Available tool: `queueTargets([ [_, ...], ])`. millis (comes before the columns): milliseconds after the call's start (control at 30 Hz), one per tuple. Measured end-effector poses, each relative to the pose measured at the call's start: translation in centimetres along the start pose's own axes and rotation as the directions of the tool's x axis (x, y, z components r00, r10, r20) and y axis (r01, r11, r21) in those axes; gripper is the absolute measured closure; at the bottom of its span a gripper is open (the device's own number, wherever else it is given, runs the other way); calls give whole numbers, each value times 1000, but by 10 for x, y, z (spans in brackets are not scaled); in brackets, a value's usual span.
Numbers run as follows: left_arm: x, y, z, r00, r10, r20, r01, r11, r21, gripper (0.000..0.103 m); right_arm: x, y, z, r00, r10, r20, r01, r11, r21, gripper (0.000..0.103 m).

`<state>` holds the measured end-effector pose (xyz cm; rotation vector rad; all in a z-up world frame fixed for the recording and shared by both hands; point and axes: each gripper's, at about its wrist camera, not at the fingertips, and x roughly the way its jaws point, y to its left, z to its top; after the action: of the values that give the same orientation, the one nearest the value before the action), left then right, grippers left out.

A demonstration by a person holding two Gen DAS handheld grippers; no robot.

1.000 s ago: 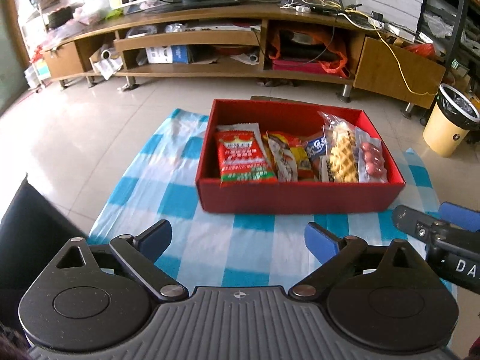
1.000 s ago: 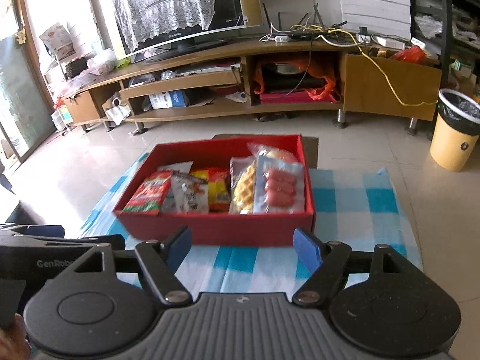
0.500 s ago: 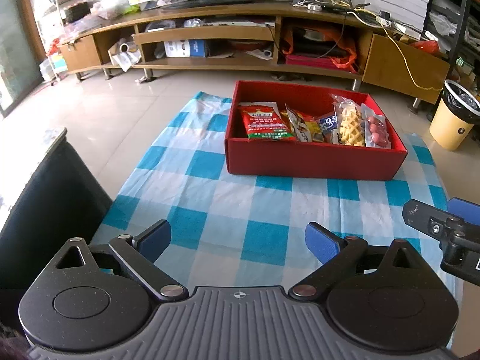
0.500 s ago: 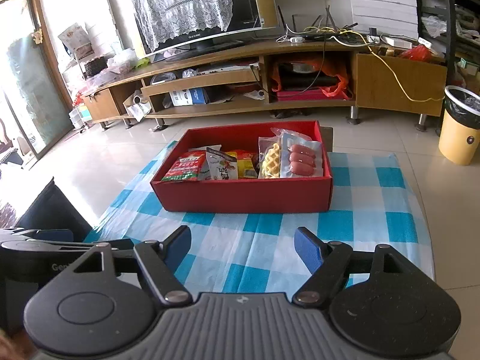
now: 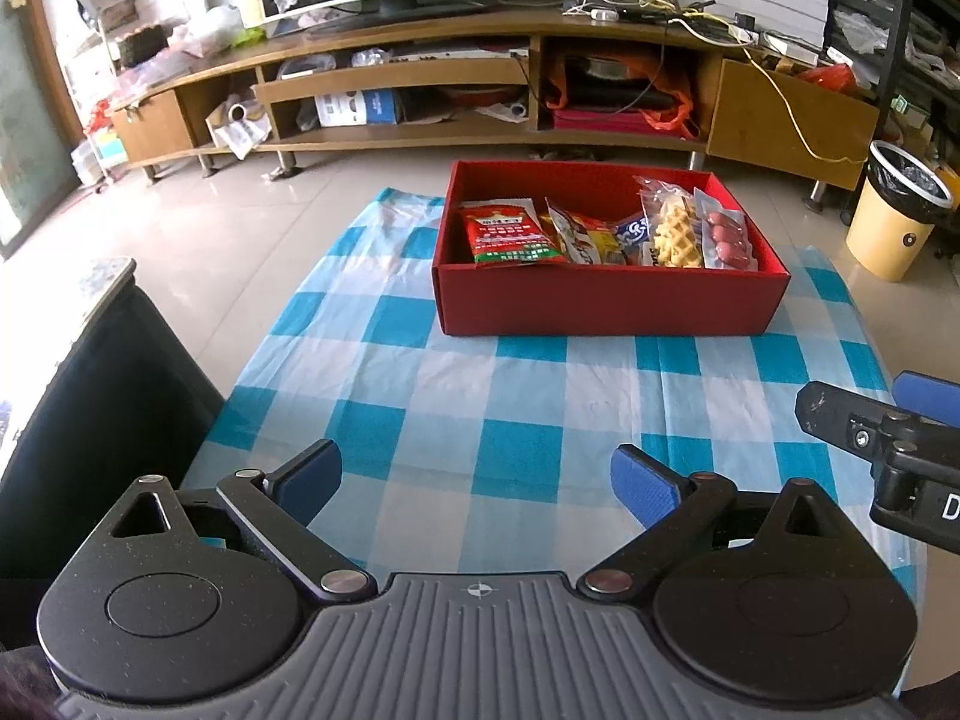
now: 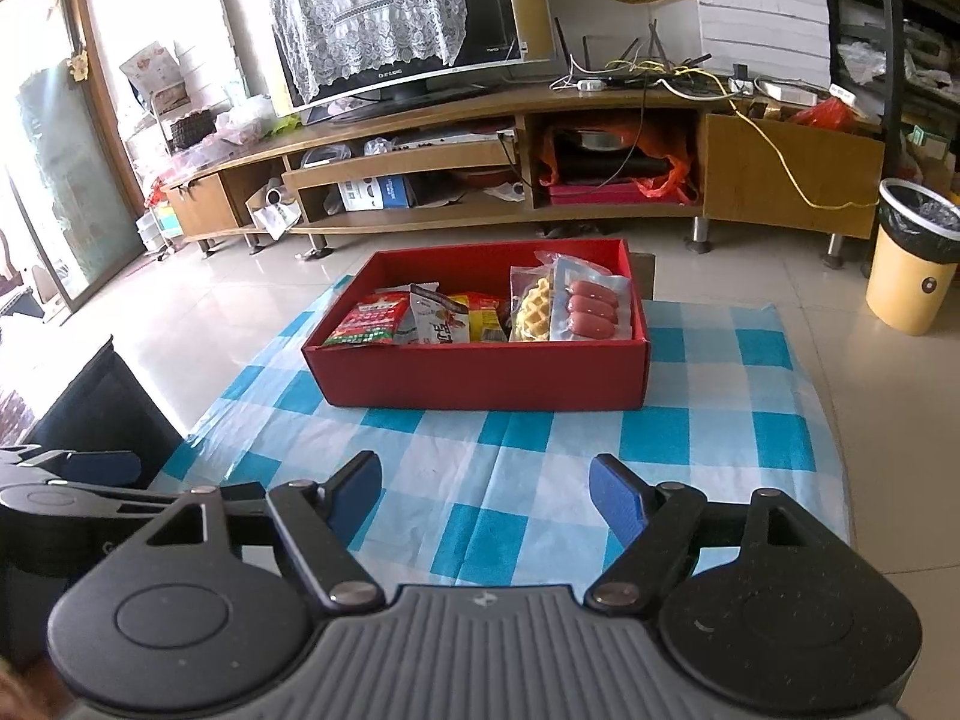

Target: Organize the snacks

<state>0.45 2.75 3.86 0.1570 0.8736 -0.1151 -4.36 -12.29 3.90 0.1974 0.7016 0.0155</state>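
A red box (image 5: 606,300) (image 6: 480,375) stands at the far end of a blue-and-white checked cloth (image 5: 510,396) (image 6: 540,462). Several snack packs stand in it: a red-and-green pack (image 5: 510,234) (image 6: 366,321), a waffle pack (image 5: 675,231) (image 6: 536,309) and a sausage pack (image 5: 729,237) (image 6: 591,309). My left gripper (image 5: 477,480) is open and empty above the near end of the cloth. My right gripper (image 6: 486,489) is open and empty, level with it, and shows at the right edge of the left wrist view (image 5: 882,420).
A long wooden TV stand (image 5: 480,60) (image 6: 540,138) with a TV runs along the back wall. A yellow bin (image 5: 897,216) (image 6: 915,255) stands on the tiled floor at right. A dark piece of furniture (image 5: 90,420) (image 6: 102,414) borders the cloth at left.
Both grippers have pulled back from the red box and risen; the box now looks smaller and farther. Both stayed open and empty.
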Motion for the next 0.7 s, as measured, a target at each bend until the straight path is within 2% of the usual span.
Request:
queueTargets([
  [600,-4,-3,-4,1000,3,9,-3,1000,18,1,-6,-2,-3,1000,-2,9,2,1000,-11,28],
  [700,-3,-4,-4,1000,2,9,-3,1000,21,1,-6,-2,-4,1000,1,6,0,1000,-12,25],
])
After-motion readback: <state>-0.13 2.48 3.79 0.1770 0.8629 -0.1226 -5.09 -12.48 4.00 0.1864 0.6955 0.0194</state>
